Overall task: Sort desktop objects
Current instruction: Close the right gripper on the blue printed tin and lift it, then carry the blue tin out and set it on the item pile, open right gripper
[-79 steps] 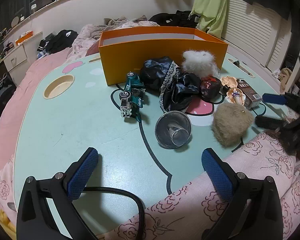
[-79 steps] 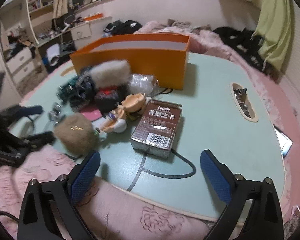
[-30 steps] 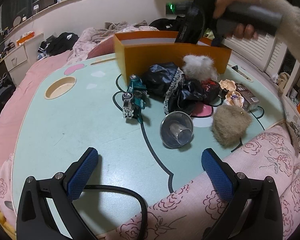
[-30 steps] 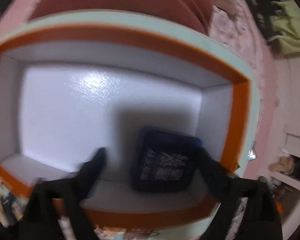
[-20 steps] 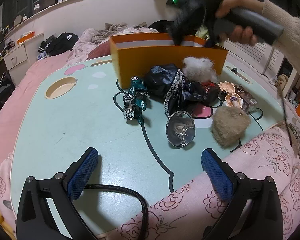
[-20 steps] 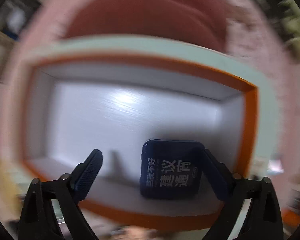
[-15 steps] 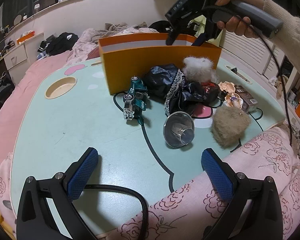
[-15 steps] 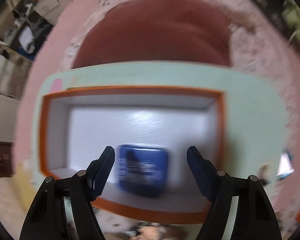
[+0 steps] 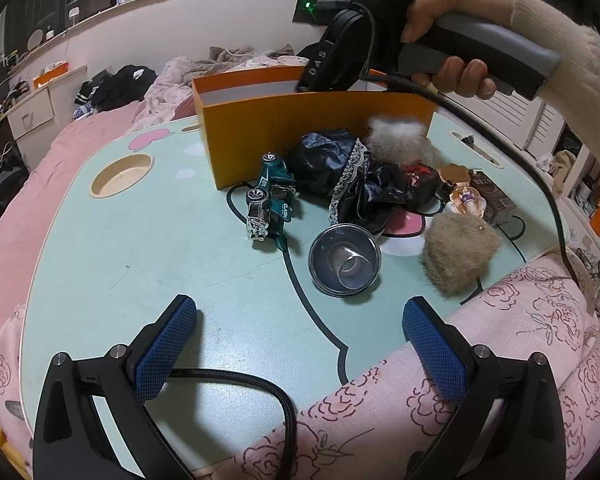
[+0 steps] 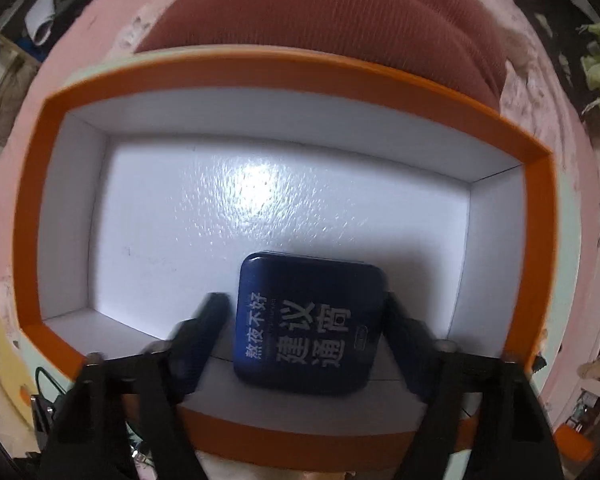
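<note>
An orange box [image 9: 300, 132] with a white inside stands at the back of the mint-green table [image 9: 140, 260]. A dark blue tin [image 10: 308, 320] with white lettering lies flat on the box floor near the front wall [image 10: 300, 436]. My right gripper [image 10: 302, 306] points straight down into the box, its jaws closing, with the tin between the fingers and a gap showing at the left finger [image 10: 208, 320]. A hand [image 9: 452, 40] holds it above the box. My left gripper [image 9: 300, 340] hangs open over the near table edge, holding nothing.
In front of the box lie a teal toy car [image 9: 270, 204], black cloth [image 9: 340, 168], a white fluffy ball [image 9: 396, 140], a glass cup [image 9: 344, 260] on its side, a brown furry pouch [image 9: 456, 252], a small doll [image 9: 464, 196] and a brown card box [image 9: 496, 196]. A pink floral quilt [image 9: 500, 340] covers the near right edge.
The right gripper's jaws have narrowed around the tin, which stays on the box floor. The orange box slid slightly left on the table. The left gripper has not moved.
</note>
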The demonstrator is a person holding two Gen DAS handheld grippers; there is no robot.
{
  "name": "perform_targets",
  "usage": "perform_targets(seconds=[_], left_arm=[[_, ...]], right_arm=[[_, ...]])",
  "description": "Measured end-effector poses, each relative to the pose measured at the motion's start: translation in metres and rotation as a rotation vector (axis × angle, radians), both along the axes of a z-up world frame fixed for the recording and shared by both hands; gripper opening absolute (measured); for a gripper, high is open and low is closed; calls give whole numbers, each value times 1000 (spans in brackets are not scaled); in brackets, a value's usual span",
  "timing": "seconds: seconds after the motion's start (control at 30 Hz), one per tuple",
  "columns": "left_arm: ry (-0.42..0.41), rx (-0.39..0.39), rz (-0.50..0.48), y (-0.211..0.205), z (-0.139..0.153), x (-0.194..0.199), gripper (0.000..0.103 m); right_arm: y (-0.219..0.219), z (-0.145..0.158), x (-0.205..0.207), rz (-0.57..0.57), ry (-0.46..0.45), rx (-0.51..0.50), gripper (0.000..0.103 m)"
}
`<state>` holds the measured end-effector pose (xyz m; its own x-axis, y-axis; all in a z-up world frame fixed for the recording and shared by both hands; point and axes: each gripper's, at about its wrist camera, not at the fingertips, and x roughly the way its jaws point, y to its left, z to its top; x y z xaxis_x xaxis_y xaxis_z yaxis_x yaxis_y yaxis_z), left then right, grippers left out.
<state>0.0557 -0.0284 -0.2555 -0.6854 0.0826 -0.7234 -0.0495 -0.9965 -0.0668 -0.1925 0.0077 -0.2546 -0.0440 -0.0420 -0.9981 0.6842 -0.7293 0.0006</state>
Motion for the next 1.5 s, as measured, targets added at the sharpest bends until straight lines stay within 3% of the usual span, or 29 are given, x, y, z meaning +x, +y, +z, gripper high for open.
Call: perform_targets(seconds=[0.07,0.2,0.3,0.4,0.53,0.67,0.8,0.93,1.0,1.13,1.33,1.4,1.5], left_arm=[[1,-2,-1,0,0,2,103],[0,-3,0,-1,0,0,103],[1,-2,1,-1,0,0,103],[-1,-3,0,-1,0,0,103],[-3,-11,2,0,-1,0,103],[-8,-18,2,-1,-2,-3,103],[-11,-20,0,-5,-4,-4,103],[-12,-19,-2,-6,-3,-3,103],[-11,-17,-2,-6,-3,-3,103],[-11,-18,-3,-7,-3,-3,103],[-15,-18,2,-6,-4,-4,103],[-18,-23,3,-7,-5,-5,103],[-19,-24,4,-8,-5,-4,103]], right_arm=[[11,13,-2,-25,6,-76,66],[47,67,1,-71,120,-296,66],[80,113,32,-92,248,-433,66],[98,129,77,-54,298,-497,66],[112,99,124,0,202,-470,66],[112,55,122,8,177,-377,66],[110,48,121,-5,137,-473,68],[137,59,135,-22,192,-685,89],[156,58,153,-56,270,-733,90],[187,35,180,-53,438,-596,90],[208,-6,194,-6,460,-513,91],[205,-12,201,5,525,-515,95],[203,-16,194,4,532,-528,103]])
